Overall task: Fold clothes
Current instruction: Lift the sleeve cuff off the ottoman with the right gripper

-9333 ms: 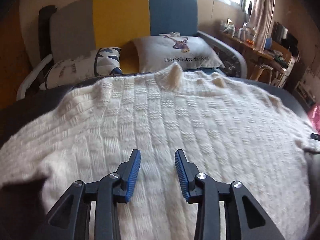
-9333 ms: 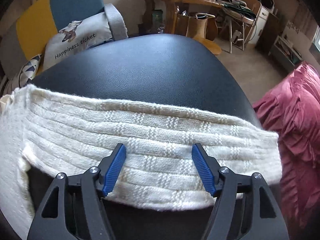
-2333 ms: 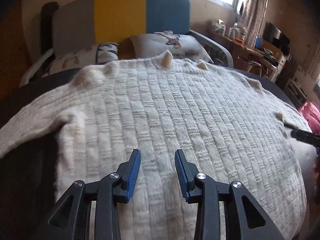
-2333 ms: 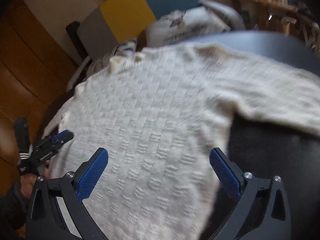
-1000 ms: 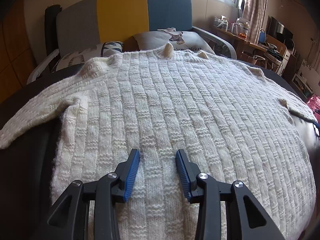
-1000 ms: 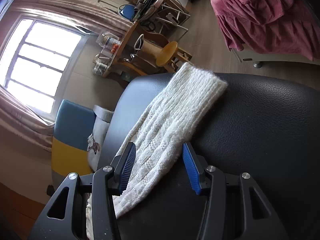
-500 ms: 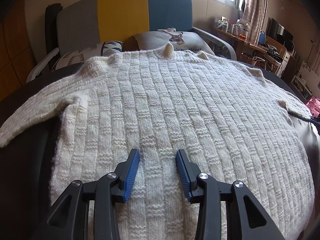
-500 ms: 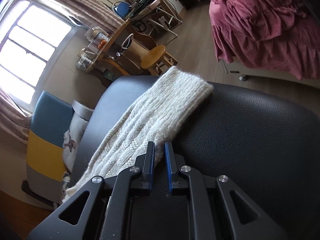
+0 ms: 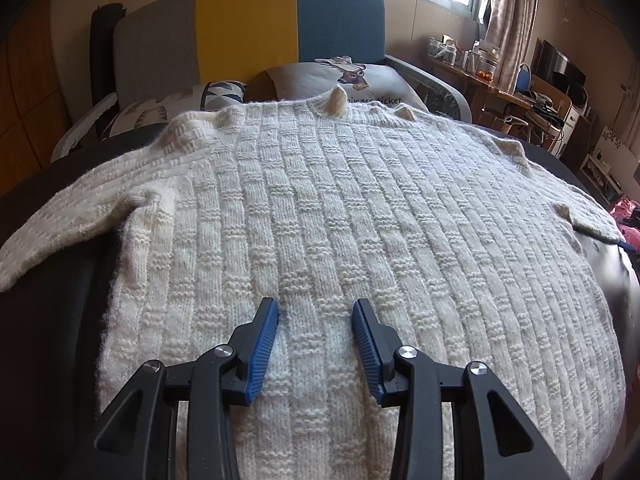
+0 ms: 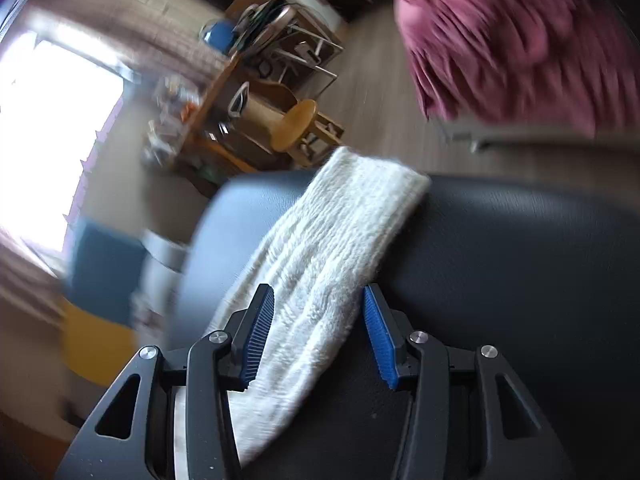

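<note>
While the sweater (image 9: 340,216) lies spread flat on the black surface (image 10: 520,264):
Left gripper (image 9: 316,340): jaws apart; I hover it above the hem.
Right gripper (image 10: 316,332): jaws apart, straddling the sleeve (image 10: 336,248), which runs toward 1 o'clock, likely ready for gripping.

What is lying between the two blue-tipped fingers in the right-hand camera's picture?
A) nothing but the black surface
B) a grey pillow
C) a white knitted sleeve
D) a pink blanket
C: the white knitted sleeve runs between the open fingers of the right gripper, lying across the black padded surface.
</note>
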{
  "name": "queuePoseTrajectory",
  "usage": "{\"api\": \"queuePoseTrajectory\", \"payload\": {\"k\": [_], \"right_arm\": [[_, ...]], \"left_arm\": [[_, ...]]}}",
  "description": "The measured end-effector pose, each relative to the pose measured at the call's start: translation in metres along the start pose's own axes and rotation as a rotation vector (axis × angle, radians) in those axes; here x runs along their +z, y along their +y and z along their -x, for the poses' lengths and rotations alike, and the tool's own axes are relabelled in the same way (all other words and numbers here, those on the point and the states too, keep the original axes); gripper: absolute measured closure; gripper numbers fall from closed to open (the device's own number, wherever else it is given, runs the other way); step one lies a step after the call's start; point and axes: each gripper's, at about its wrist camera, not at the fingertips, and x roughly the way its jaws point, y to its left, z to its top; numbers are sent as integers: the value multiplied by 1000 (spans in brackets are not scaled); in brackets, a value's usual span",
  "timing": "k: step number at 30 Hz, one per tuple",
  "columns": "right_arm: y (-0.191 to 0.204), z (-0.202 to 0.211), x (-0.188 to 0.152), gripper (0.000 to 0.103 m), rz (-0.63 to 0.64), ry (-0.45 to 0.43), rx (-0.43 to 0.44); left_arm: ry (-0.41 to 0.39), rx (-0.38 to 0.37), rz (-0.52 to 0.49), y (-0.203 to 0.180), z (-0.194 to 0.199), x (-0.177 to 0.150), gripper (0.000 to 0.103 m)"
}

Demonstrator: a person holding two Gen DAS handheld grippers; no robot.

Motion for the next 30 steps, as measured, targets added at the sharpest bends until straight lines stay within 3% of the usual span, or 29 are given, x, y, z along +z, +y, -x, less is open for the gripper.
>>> {"api": "queuePoseTrajectory", "payload": {"k": [1, 2, 7, 17, 19, 22, 23, 26, 30], "right_arm": [[6, -4, -2, 85, 41, 10, -28], [9, -7, -3, 88, 60, 15, -40], [16, -8, -4, 90, 94, -6, -25], [97, 25, -17, 90, 231, -34, 291], [120, 33, -27, 89, 271, -40, 319], [117, 40, -28, 88, 196, -60, 318], [104, 41, -26, 86, 164, -58, 305], [65, 40, -18, 64, 69, -52, 262], [8, 29, -7, 51, -49, -38, 185]], "left_arm": [[0, -2, 1, 0, 0, 0, 63], [0, -3, 2, 0, 0, 0, 63], [0, -12, 6, 0, 0, 0, 63], [-2, -30, 19, 2, 1, 0, 59], [-2, -37, 24, 3, 1, 0, 59], [-1, -46, 29, 4, 1, 0, 58], [-2, -52, 33, 4, 1, 0, 58], [-3, -67, 43, 6, 1, 0, 57], [-3, -58, 35, 3, 0, 0, 56]]}}
